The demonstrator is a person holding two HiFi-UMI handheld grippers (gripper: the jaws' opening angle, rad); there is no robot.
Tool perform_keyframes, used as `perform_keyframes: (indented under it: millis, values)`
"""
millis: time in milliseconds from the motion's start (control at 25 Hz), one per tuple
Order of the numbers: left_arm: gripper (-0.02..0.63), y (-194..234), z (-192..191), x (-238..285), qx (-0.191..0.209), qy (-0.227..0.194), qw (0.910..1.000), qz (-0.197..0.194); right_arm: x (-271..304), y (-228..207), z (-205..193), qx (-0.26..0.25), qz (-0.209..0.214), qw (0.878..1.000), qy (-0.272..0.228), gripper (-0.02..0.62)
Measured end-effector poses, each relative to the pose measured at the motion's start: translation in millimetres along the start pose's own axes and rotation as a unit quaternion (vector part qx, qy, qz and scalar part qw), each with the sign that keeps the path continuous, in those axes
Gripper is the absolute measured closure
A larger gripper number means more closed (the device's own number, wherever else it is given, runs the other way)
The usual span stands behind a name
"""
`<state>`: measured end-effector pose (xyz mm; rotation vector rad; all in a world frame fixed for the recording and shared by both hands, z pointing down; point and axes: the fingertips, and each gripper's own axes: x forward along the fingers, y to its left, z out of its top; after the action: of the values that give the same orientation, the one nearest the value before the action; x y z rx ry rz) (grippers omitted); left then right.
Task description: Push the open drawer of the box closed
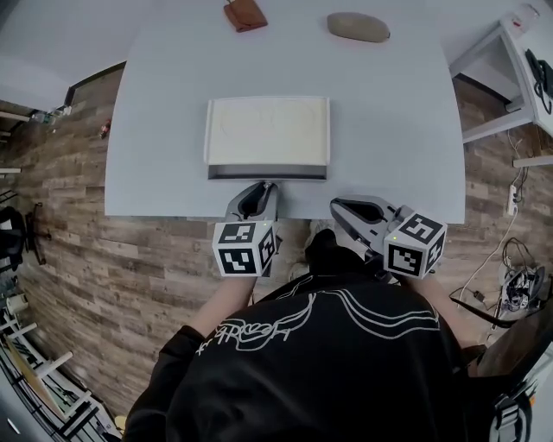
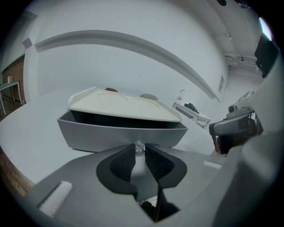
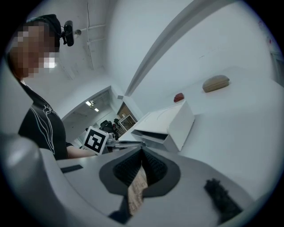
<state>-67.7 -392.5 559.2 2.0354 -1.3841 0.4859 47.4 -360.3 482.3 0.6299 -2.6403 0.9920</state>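
A cream box (image 1: 268, 128) lies in the middle of the white table (image 1: 155, 129). Its grey drawer (image 1: 268, 171) stands a little way out on the side facing me. In the left gripper view the drawer front (image 2: 102, 135) fills the middle, with a small clear knob (image 2: 140, 146) on it. My left gripper (image 1: 262, 186) (image 2: 140, 150) is at the drawer front, shut on that knob with the tips on either side of it. My right gripper (image 1: 336, 205) (image 3: 142, 153) hovers to the right, near the table's front edge, shut with nothing held. From there the box (image 3: 171, 122) lies ahead.
A brown flat object (image 1: 245, 14) and a grey oval object (image 1: 358, 27) lie at the table's far edge. A white shelf unit (image 1: 510, 73) stands to the right of the table. Wood floor lies below the table's near edge, close to my body.
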Motion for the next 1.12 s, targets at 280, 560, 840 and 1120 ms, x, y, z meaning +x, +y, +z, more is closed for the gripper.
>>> perform_keyframes:
  millis: [280, 560, 840, 1120]
  values:
    - [0.529, 2.8, 16.8, 17.7, -0.002, -0.002, 1.0, 0.005, -4.2, -19.2, 15.6, 0.007, -0.006, 1.0, -0.003, 0.586]
    - [0.529, 5.7, 19.0, 21.7, -0.006, -0.005, 0.9999, 0.009, -1.4, -29.9, 21.0, 0.01, -0.007, 1.0, 0.002, 0.586]
    - [0.47, 4.4, 18.6, 17.8, -0.014, -0.001, 0.9997, -0.018, -0.5, -14.1, 18.6, 0.005, -0.01, 1.0, -0.005, 0.586]
    - [0.449, -8.0, 2.5, -22.2, -0.022, 0.004, 0.9985, -0.05, -4.8, 25.0, -0.3, -0.009, -0.016, 1.0, -0.021, 0.586]
